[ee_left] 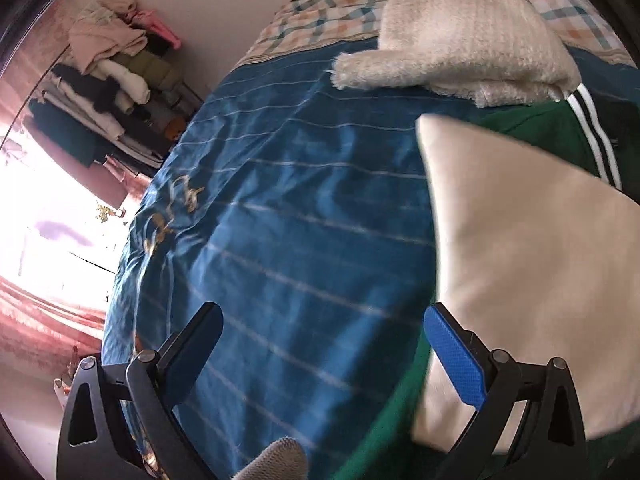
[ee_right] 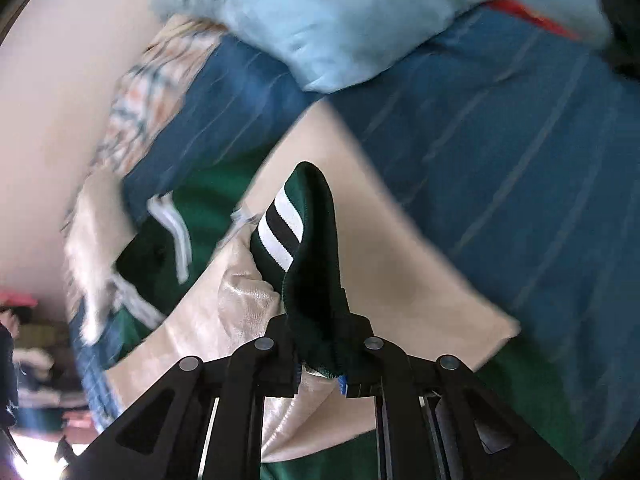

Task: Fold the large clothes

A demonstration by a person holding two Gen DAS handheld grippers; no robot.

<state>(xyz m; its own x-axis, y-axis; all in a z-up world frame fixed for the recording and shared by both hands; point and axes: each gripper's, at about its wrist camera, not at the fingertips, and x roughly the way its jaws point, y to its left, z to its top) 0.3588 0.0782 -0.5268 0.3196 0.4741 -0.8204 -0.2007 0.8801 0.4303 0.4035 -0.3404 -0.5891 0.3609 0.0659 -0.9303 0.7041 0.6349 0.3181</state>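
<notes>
Right gripper (ee_right: 320,354) clamped on green jacket (ee_right: 308,240) cuff; left gripper (ee_left: 324,356) wide open, empty, beside jacket. Cuff needs carrying taut across jacket, no slack.

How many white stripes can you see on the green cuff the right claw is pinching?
2. Both run side by side across the green cuff, just above the right claw, with dark bands between and beside them. More stripes may be hidden on the cuff's far side.

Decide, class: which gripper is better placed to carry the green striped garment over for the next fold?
Right. The right gripper is shut on the green garment's striped cuff, while the left gripper hangs open over the blue bedspread, holding nothing.
</notes>
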